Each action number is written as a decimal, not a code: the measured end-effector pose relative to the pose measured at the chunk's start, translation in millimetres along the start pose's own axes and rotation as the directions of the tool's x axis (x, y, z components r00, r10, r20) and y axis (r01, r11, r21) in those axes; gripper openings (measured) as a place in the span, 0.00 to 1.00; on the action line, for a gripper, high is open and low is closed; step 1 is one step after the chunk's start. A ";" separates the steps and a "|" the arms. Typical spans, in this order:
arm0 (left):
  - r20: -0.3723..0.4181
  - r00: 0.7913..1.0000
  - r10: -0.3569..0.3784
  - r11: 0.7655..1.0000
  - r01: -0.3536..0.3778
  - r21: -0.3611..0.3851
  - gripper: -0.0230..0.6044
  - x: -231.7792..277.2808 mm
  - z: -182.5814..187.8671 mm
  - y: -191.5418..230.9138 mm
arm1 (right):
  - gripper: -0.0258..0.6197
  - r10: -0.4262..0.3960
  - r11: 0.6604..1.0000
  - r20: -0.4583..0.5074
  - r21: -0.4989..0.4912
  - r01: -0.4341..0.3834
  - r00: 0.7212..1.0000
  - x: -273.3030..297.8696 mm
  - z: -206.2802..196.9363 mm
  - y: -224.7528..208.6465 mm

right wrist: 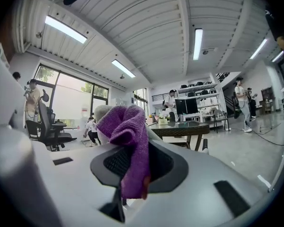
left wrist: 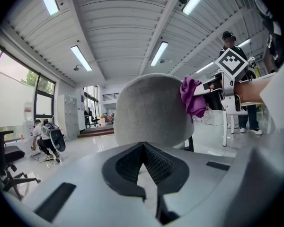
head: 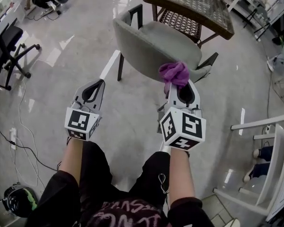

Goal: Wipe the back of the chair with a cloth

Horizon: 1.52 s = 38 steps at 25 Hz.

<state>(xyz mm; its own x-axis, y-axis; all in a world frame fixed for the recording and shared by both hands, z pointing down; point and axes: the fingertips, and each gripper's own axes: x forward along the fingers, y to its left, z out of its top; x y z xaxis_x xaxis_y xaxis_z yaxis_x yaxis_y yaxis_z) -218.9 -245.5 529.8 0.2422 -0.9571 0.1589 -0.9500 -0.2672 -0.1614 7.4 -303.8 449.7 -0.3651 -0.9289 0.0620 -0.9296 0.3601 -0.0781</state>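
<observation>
In the head view, the right gripper point(head: 179, 88) is pinching a purple cloth point(head: 174, 74) in closed fingers. It is holding the bunched cloth against the top edge of the grey chair back point(head: 151, 44), toward the end at 3 o'clock. The left gripper point(head: 96, 83) is hovering at 9 o'clock of the right one, apart from the chair, with a glass-topped bench point(head: 194, 4) standing beyond at 12 o'clock.

In the left gripper view, the left gripper point(left wrist: 143, 148) is showing its fingers pressed together on nothing. The chair back point(left wrist: 151, 108) is filling the middle and the cloth point(left wrist: 193, 97) is draping at its 2 o'clock edge.

In the right gripper view, the cloth point(right wrist: 128, 141) is hanging out of the clamped fingers and covering nearly all of the chair back point(right wrist: 102, 111).

Two risks are looming. Only a narrow fold seems to be sitting in the pinch, so dragging it along the upholstery could pull it free. Nothing is bracing the chair, so a firm push could slide it on the glossy floor point(head: 61, 56).

The chair's lower rear face and far legs are lying out of sight. Contact between cloth and chair is proving hard to confirm from the right gripper view alone.
</observation>
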 end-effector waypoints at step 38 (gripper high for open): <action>0.041 0.998 0.054 0.992 -0.058 0.112 0.05 -12.4 -84.0 1.4 | 0.18 0.186 0.979 0.013 -0.088 -0.184 0.982 33.7 -74.2 51.0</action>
<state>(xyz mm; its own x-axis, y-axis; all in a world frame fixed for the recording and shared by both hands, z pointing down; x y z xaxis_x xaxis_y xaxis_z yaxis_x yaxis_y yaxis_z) -239.7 -224.6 609.4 0.1982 -0.9740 0.1102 -0.9344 -0.2217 -0.2789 -56.0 -310.4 521.6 -0.5311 -0.8466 0.0339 -0.8471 0.5314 -0.0006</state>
